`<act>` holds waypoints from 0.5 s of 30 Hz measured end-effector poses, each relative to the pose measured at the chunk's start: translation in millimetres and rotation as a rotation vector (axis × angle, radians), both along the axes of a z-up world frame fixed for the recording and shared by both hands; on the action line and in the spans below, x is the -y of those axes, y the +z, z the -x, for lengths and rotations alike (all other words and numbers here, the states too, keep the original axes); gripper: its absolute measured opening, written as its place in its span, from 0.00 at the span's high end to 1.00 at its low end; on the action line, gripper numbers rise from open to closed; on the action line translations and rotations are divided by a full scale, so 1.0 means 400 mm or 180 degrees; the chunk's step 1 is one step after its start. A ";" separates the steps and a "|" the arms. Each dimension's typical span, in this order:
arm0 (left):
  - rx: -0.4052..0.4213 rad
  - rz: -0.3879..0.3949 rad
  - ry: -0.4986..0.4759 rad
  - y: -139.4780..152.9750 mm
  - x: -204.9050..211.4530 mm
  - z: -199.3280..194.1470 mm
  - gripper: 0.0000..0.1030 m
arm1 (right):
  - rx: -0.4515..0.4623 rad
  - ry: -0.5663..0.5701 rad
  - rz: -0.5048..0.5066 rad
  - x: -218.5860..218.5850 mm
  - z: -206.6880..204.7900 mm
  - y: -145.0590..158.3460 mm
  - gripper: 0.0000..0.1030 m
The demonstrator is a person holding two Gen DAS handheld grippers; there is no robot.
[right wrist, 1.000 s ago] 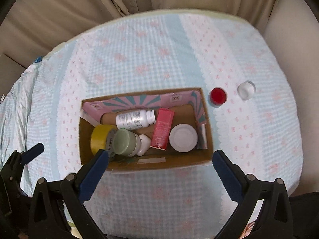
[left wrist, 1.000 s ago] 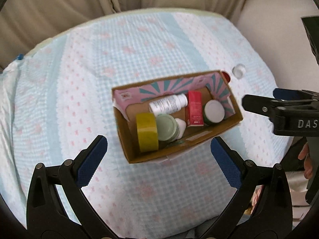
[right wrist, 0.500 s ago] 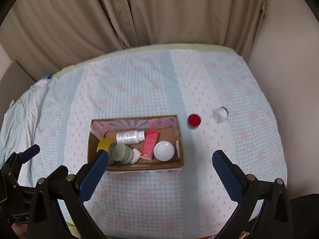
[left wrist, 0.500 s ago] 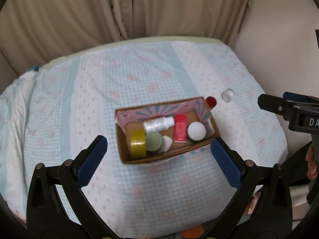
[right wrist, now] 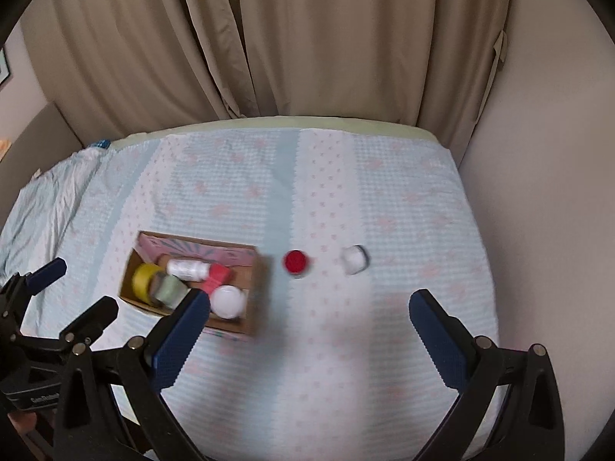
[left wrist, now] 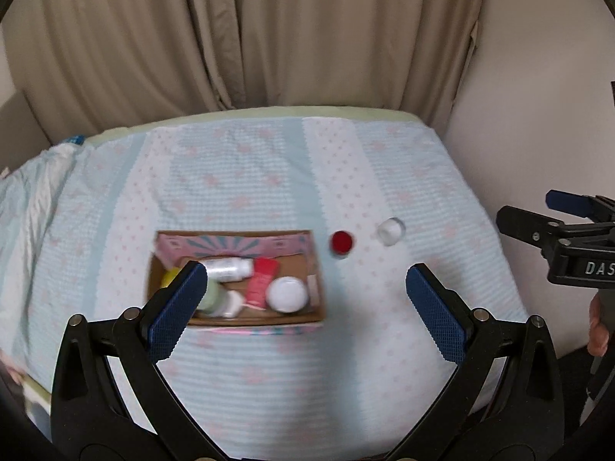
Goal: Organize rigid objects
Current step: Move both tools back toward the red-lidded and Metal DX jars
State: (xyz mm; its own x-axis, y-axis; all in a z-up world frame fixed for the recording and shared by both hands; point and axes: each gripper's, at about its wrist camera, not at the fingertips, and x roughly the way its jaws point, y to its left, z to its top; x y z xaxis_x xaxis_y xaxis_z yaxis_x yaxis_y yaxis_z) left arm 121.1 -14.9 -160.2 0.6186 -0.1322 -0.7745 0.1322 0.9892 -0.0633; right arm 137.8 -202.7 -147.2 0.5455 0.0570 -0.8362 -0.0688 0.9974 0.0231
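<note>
right wrist view: both grippers, right gripper (right wrist: 309, 320) and left gripper (left wrist: 303, 294), spread wide and empty above the bed; cardboard box (right wrist: 253, 299) mostly filled, red cap (right wrist: 296, 262) and white cap (right wrist: 354, 259) loose beside it, so i'd grab the red one next.

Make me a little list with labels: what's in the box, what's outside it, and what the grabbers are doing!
surface: blue and pink cloth
box: cardboard box, open top
in box: yellow tape roll, white bottle, green jar, red carton, white lid
outside box: red cap, white cap, both to its right
left hand-held gripper: open, empty
right hand-held gripper: open, empty
</note>
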 end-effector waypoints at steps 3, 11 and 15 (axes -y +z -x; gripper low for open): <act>-0.0092 0.0113 0.0053 -0.014 0.091 0.005 0.00 | -0.0019 0.0003 -0.0051 0.093 -0.010 -0.003 0.00; -0.0136 0.0124 0.0211 -0.060 0.211 -0.006 0.00 | 0.0003 0.0025 -0.0073 0.212 -0.039 -0.019 0.00; -0.0157 0.0124 0.0252 -0.101 0.236 -0.038 0.00 | -0.0012 0.0015 -0.0024 0.239 -0.075 -0.051 0.00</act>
